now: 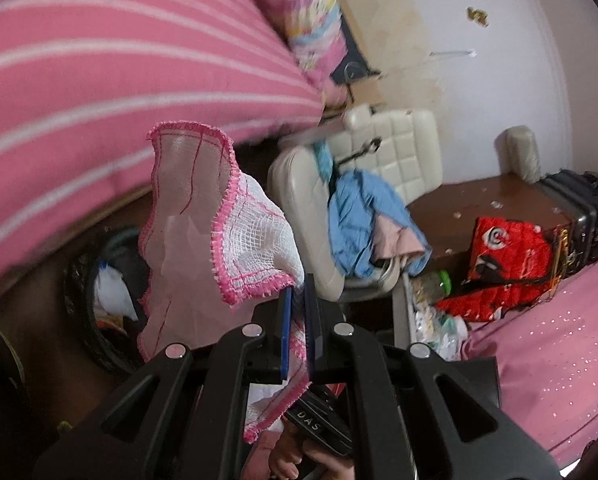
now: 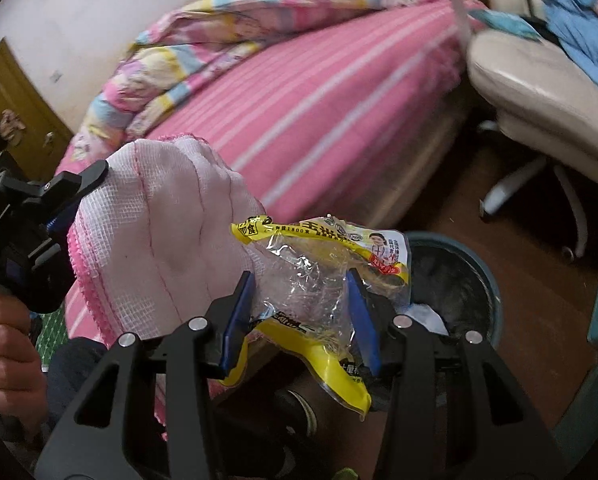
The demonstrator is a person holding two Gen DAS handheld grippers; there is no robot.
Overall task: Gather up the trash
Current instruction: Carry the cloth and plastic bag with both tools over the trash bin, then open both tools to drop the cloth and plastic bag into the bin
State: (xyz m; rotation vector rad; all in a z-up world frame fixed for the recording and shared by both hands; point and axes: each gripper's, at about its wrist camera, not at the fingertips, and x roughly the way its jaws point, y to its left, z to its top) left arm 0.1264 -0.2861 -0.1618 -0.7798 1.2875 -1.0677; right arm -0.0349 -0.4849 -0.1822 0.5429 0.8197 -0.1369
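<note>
Left tool (image 1: 297, 308) clamped on pink-edged cloth (image 1: 203, 216); right tool (image 2: 301, 312) gripping crumpled wrapper (image 2: 319, 276).

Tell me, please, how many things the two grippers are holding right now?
2. A cloth is pinched in the left gripper; a wrapper sits clamped in the right gripper, above the bin. None seems hidden.

Left wrist view: the pink-edged gauze cloth (image 1: 203, 216) hides part of the black bin (image 1: 87, 300) behind it; bin contents cannot be identified. The striped bed (image 1: 99, 60) is motion-blurred and cut off at the left edge. Small litter on the brown desk (image 1: 479, 200) is too small to identify.

Right wrist view: the crumpled plastic wrapper (image 2: 319, 280) covers part of the bin (image 2: 459, 276). The wrapper's print is too small to read. The cream chair (image 2: 539, 92) is cut off at the right edge.
</note>
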